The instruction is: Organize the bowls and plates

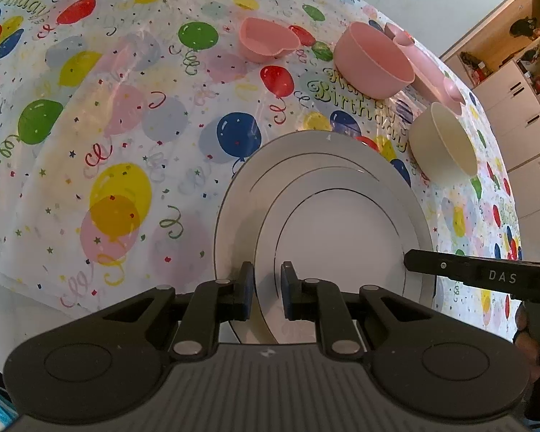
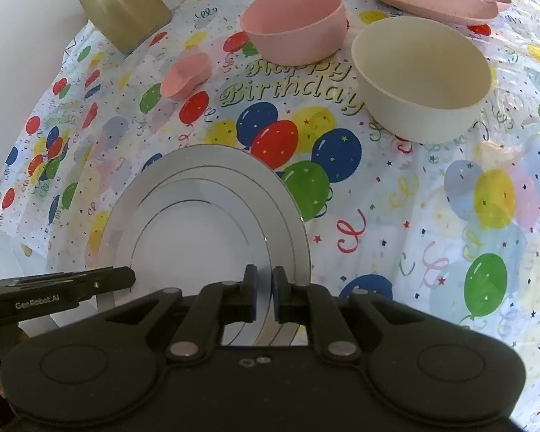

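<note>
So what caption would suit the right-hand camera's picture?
Both grippers pinch the smaller white plate over the larger white plate, bowls waiting behind.

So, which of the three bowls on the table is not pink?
The cream bowl, the one nearest the white plates. The round bowl behind it and the small heart-shaped bowl are both pink.

small plate (image 1: 342,237) on large plate (image 1: 234,216), bowls (image 1: 374,61) behind

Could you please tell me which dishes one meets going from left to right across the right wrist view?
Heart-shaped pink dish → white plates → round pink bowl → cream bowl.
</note>
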The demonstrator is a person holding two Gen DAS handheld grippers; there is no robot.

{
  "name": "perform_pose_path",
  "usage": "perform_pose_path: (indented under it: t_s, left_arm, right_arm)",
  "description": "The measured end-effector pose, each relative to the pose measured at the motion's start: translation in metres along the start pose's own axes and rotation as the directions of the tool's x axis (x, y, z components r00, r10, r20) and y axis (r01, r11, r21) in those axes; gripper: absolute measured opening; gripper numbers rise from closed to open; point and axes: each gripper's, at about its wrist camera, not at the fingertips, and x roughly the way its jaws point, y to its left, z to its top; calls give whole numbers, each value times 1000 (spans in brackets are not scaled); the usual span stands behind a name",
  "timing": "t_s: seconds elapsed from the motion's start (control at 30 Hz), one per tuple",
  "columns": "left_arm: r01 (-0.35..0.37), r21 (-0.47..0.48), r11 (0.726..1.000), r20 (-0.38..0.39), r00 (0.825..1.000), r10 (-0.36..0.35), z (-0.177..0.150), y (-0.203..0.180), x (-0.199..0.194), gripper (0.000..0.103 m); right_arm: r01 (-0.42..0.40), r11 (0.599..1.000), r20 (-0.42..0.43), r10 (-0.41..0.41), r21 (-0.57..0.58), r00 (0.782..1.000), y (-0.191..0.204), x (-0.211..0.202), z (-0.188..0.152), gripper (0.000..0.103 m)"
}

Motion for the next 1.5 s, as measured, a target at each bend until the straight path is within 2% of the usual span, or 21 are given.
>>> perform_pose_path:
  t_s: [0.33,0.5,0.87,1.2,1.3,1.5]
  left_arm:
    - [-12,1,1000,-4,1000,12,2,-2,0,15]
    - [-24,11,1000,11,1000,23,3,-3,-6,15]
    - [-15,59,998,90,996,10,-2,-18,-34,15]
    - [-15,117,993,186,983,-7,2,-40,-62,17]
    - [-13,135,991,206,978,-15,3,-45,-68,21]
    - [-14,158,987,239,971,-24,3,-52,-77,22]
  right_arm:
    - [-2,1000,-11,2,18,1000,-5,1,-1,7]
    - [1,1000,11,-1,-14,1000,0,-6,-1,18]
    - [-2,996,95,10,-88,995,19,-30,-6,25]
    - [41,983,205,-3,-180,979,45,-61,-9,45]
    - [53,979,229,-7,-198,973,53,-69,-10,51]
    - [78,969,275,-11,-235,961,69,-84,-12,64]
